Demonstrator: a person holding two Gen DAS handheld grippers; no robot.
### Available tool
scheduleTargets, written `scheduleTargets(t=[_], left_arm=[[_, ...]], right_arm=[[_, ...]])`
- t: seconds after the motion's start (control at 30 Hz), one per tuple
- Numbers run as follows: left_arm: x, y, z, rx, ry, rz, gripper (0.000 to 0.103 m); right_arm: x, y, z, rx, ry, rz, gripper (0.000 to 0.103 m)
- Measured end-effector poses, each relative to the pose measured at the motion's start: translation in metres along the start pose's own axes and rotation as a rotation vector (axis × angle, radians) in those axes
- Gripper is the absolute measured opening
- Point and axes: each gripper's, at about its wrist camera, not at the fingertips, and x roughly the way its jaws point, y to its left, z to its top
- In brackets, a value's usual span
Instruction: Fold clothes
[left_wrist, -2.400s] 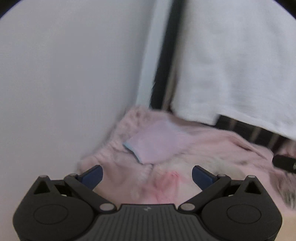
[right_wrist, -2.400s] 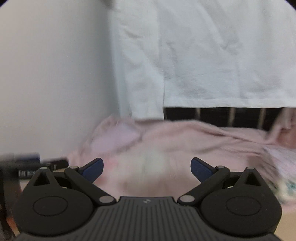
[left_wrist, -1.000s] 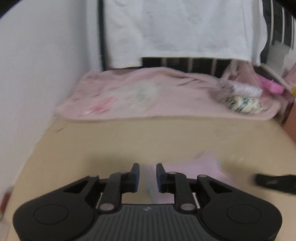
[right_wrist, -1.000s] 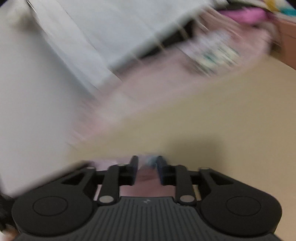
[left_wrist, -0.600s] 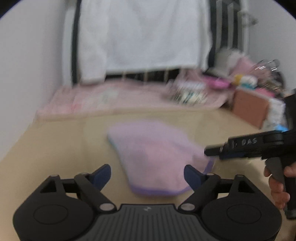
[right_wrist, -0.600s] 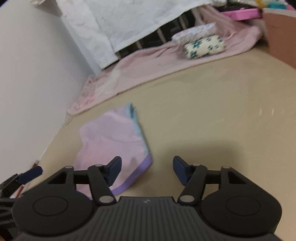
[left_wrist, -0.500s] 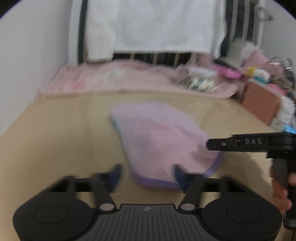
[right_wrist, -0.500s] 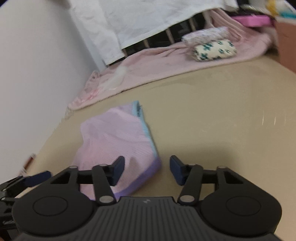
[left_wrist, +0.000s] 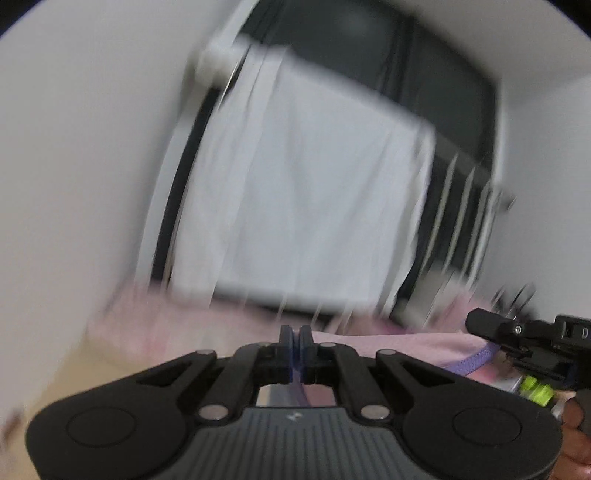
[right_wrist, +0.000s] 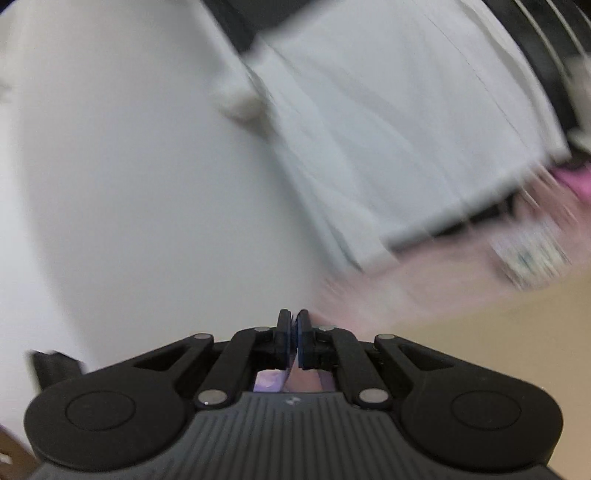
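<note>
Both views are blurred. The left tool (left_wrist: 295, 338) and right tool (right_wrist: 294, 325) each pinch the lilac garment (left_wrist: 399, 349), its purple-trimmed edge stretched between them.

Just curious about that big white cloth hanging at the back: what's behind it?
Behind the white cloth a dark frame with pale bars shows at its edges. The rest is covered, and the picture is blurred.
</note>
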Motion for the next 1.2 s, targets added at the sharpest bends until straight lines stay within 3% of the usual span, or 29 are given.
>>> scheduleTargets(t=[0.03,0.17,0.27,0.43,0.53,0.6,0.67,0.7,0.77,0.8,0.83,0.87,0.97,1.03,1.13,1.2], left_arm=[[-0.013,-0.01,0.019,0.018,-0.039,-0.024,0.002],[-0.041,-0.04,0.077,0.137,-0.173,-0.004,0.002],[-0.029,-0.044,0.102,0.139,-0.185,0.007,0.002],[0.044,-0.043,0.127,0.149,-0.152,0.105,0.0],[0.124,-0.027,0.135,0.119,-0.071,0.182,0.0],[0.188,-0.01,0.125,0.13,0.018,0.257,0.008],[0.214,0.008,0.094,0.133,0.122,0.301,0.01],[0.216,0.016,0.075,0.144,0.171,0.302,0.011],[0.222,0.031,0.037,0.165,0.27,0.305,0.023],[0.205,0.038,0.012,0.18,0.279,0.241,0.047],[0.189,0.043,-0.011,0.197,0.289,0.209,0.068],[0.172,0.047,-0.035,0.202,0.304,0.208,0.073],[0.134,0.049,-0.103,0.176,0.43,0.164,0.071],[0.108,0.035,-0.14,0.116,0.515,0.076,0.071],[0.081,0.012,-0.178,0.028,0.574,-0.164,0.071],[0.078,-0.009,-0.197,0.061,0.604,-0.261,0.071]], right_arm=[[-0.013,0.017,0.016,-0.03,-0.046,0.03,0.003],[-0.046,0.065,0.066,-0.128,-0.186,0.067,0.003],[-0.037,0.073,0.086,-0.164,-0.206,0.033,0.003],[0.016,0.049,0.121,-0.162,-0.183,-0.106,0.003],[0.078,0.006,0.143,-0.127,-0.147,-0.252,0.003],[0.098,-0.023,0.128,-0.132,-0.064,-0.318,0.004],[0.114,-0.052,0.108,-0.142,0.03,-0.377,0.021],[0.121,-0.066,0.098,-0.147,0.077,-0.406,0.023],[0.137,-0.095,0.078,-0.157,0.171,-0.464,0.028],[0.145,-0.109,0.068,-0.162,0.219,-0.493,0.038],[0.152,-0.124,0.058,-0.167,0.266,-0.521,0.063],[0.16,-0.138,0.048,-0.171,0.314,-0.55,0.071],[0.118,-0.144,-0.016,-0.173,0.4,-0.501,0.071],[0.084,-0.145,-0.061,-0.172,0.452,-0.458,0.068],[0.048,-0.144,-0.114,-0.111,0.469,-0.438,0.056],[0.027,-0.148,-0.141,-0.044,0.456,-0.474,0.051]])
